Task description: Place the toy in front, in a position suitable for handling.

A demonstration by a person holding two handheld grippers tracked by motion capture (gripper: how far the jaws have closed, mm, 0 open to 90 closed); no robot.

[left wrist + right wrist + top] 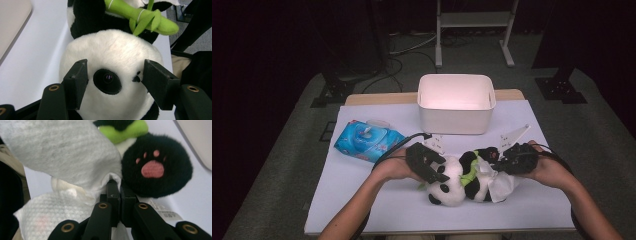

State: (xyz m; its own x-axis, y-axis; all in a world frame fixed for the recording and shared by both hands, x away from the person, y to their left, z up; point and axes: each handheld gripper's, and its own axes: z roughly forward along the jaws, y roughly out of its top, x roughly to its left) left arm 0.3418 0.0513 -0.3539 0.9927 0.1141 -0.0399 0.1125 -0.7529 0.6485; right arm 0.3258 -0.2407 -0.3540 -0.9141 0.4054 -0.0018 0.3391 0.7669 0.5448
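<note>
I have the panda (452,182) lying on its side on the counter (362,200), in front of the white bin (456,104) and to the right of the blue wipe pack (367,140). My left gripper (113,77) straddles the panda's head, its fingers (76,80) part open and set against the cheeks, though I cannot tell if they really press in. My right gripper (117,192) is fully closed, pinching a white wipe (67,155) that lies over the panda's body, beside the black foot with its pink paw print (152,168). The panda looks light, soft and squashy, so I judge a hold across the head will give but steady it; the wipe is thin and limp and needs only a pinch.
</note>
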